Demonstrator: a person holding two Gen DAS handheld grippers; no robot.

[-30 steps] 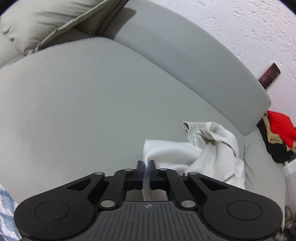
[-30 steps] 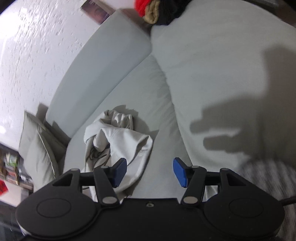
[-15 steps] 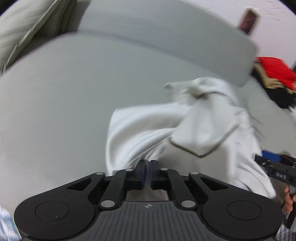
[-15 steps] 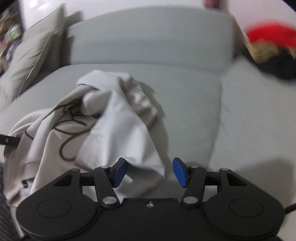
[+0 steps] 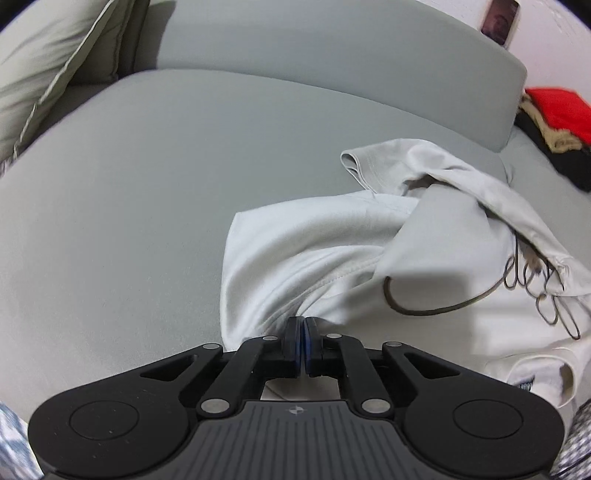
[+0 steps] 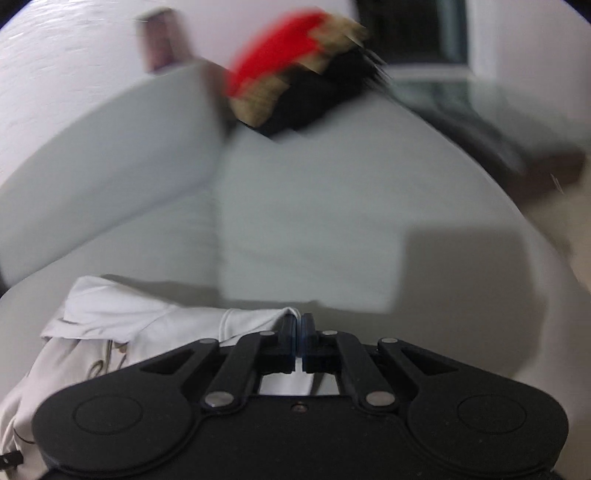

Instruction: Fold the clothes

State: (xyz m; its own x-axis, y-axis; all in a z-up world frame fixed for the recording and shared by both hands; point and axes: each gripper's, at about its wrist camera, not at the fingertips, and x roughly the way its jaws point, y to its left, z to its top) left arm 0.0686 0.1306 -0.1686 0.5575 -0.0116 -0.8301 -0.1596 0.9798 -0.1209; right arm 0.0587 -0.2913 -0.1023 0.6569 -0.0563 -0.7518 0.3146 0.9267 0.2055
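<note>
A crumpled white garment with a dark line drawing on it lies on the grey sofa seat. In the left wrist view my left gripper pinches a bunched fold of the garment at its near edge. Its jaws are opening a little, but the pads still press on the cloth. The blurred right wrist view shows my right gripper with its jaws closing to almost touching on a hem of the white garment, which trails off to the left over the seat.
A pile of red, tan and black clothes lies at the far end of the sofa. A pale cushion leans at the far left. A small dark upright object stands behind the backrest. Patterned fabric shows at the bottom corners.
The right gripper has gone from open beside the garment to shut on its hem and has swung right. The left gripper kept its pinch and dropped closer to the seat.
</note>
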